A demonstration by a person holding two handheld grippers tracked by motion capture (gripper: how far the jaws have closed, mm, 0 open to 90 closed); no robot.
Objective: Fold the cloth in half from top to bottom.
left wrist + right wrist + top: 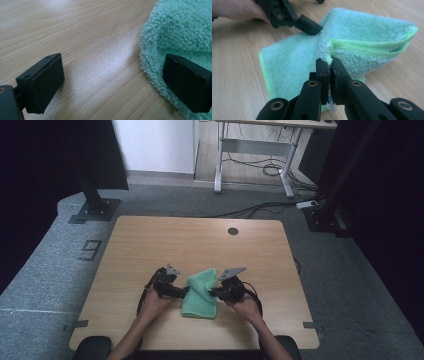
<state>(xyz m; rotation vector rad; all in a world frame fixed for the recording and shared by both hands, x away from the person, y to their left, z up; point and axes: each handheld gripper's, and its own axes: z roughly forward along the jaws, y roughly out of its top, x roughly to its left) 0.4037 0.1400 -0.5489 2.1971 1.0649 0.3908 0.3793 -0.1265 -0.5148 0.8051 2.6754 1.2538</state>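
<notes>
Mid-fold on the green cloth [200,295].
Right gripper [330,65] pinches its hem; left gripper [112,82], wide open and empty, straddles its edge — likely grabs next.

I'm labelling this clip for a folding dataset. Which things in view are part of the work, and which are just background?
In use:
green towel, on the table
right gripper, shut on a towel edge
left gripper, open, one jaw over the towel's edge

Background:
desk frame and floor cables
black stand base
grommet hole in the tabletop
</notes>
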